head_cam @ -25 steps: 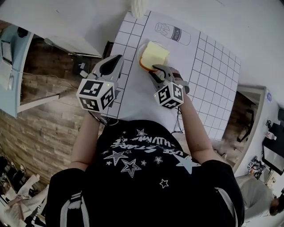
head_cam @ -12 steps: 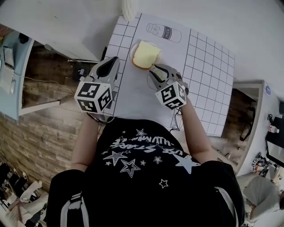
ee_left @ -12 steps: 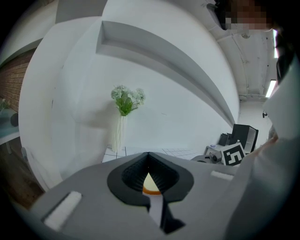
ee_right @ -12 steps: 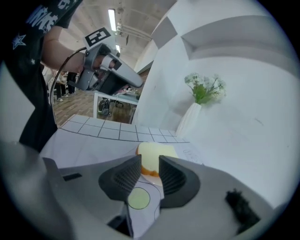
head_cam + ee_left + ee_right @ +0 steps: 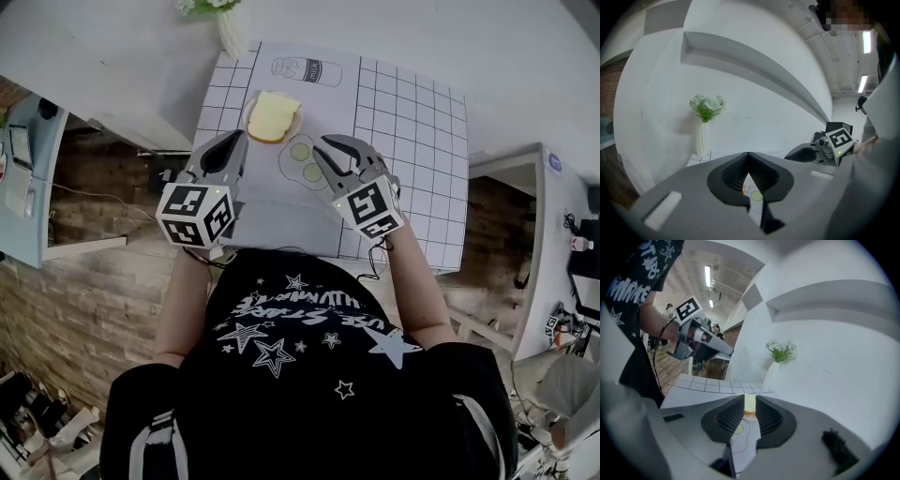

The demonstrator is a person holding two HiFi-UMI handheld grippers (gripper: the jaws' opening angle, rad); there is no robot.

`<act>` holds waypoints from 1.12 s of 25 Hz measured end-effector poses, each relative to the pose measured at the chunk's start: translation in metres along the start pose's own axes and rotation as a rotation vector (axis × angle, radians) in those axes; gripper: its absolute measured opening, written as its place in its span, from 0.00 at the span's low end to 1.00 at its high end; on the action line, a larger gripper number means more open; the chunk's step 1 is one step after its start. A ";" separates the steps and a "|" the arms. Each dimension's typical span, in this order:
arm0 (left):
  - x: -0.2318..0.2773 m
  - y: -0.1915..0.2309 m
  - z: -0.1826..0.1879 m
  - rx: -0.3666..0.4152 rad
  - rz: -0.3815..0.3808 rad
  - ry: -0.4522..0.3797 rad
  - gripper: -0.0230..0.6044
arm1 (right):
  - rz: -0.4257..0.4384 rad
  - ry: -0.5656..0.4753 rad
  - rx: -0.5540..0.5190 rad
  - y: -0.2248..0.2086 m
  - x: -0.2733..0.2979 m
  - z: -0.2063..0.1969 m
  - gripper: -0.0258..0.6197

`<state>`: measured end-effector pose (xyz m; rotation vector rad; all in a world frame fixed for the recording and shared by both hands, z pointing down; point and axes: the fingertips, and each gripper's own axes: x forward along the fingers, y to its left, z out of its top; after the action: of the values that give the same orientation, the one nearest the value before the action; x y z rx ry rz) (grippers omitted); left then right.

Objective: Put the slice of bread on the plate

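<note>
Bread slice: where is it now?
Head view: the bread slice lies on the plate at the gridded mat's upper left, below the white vase, just ahead of the left gripper.

Both forearms (image 5: 183, 300) reach up toward mid-frame. The left gripper (image 5: 232, 141), left of centre, has its jaws pressed together with nothing between them. The right gripper (image 5: 330, 148), right of centre, has just been closing, its jaws a little apart and empty.

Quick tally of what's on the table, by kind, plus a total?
bread slice: 1
plate: 1
vase of flowers: 1
gridded mat: 1
total: 4
</note>
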<state>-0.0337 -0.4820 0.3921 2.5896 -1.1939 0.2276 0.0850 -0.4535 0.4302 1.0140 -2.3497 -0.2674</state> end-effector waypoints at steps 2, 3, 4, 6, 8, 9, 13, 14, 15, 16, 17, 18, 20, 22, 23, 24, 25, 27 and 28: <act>0.000 -0.015 0.002 0.008 -0.001 -0.001 0.05 | -0.014 -0.010 0.004 -0.001 -0.021 -0.002 0.14; -0.001 -0.023 0.003 0.013 0.000 -0.002 0.05 | -0.026 -0.015 0.005 -0.003 -0.031 -0.003 0.14; -0.002 -0.031 0.002 0.017 -0.001 -0.002 0.05 | -0.038 -0.021 0.009 -0.004 -0.041 -0.005 0.14; -0.003 -0.049 -0.001 0.023 -0.006 -0.001 0.05 | -0.052 -0.034 0.031 -0.002 -0.060 -0.011 0.13; -0.004 -0.070 -0.008 0.025 -0.015 0.001 0.05 | -0.055 -0.037 0.048 0.001 -0.079 -0.020 0.11; -0.005 -0.080 -0.012 0.023 -0.019 0.003 0.05 | -0.055 -0.037 0.050 0.003 -0.088 -0.024 0.11; -0.010 -0.116 -0.034 0.011 -0.022 0.019 0.05 | -0.032 -0.075 0.106 0.013 -0.120 -0.037 0.08; -0.011 -0.124 -0.039 0.010 -0.019 0.025 0.05 | -0.028 -0.088 0.119 0.015 -0.127 -0.040 0.07; -0.012 -0.131 -0.043 0.011 -0.017 0.030 0.05 | -0.028 -0.097 0.127 0.015 -0.133 -0.042 0.07; -0.013 -0.138 -0.046 0.012 -0.016 0.034 0.05 | -0.031 -0.104 0.132 0.015 -0.139 -0.045 0.07; -0.014 -0.145 -0.049 0.014 -0.017 0.037 0.05 | -0.036 -0.110 0.136 0.014 -0.145 -0.047 0.06; -0.015 -0.151 -0.050 0.017 -0.020 0.038 0.05 | -0.041 -0.116 0.144 0.013 -0.150 -0.049 0.06; -0.017 -0.161 -0.051 0.022 -0.026 0.038 0.05 | -0.052 -0.132 0.173 0.010 -0.157 -0.053 0.06; -0.018 -0.165 -0.052 0.024 -0.028 0.040 0.05 | -0.072 -0.139 0.192 0.006 -0.160 -0.057 0.06; -0.019 -0.166 -0.053 0.026 -0.029 0.042 0.05 | -0.085 -0.133 0.187 0.005 -0.160 -0.060 0.06; -0.021 -0.167 -0.054 0.028 -0.032 0.046 0.05 | -0.096 -0.124 0.174 0.006 -0.160 -0.062 0.06; -0.023 -0.169 -0.056 0.031 -0.036 0.050 0.05 | -0.101 -0.118 0.164 0.008 -0.161 -0.063 0.06; -0.028 -0.171 -0.060 0.034 -0.045 0.057 0.05 | -0.096 -0.124 0.170 0.014 -0.164 -0.061 0.06; -0.031 -0.172 -0.061 0.033 -0.049 0.056 0.05 | -0.092 -0.130 0.179 0.017 -0.166 -0.059 0.06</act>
<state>0.0763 -0.3341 0.4097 2.6193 -1.1149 0.3099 0.2004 -0.3202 0.4160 1.2254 -2.4825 -0.1647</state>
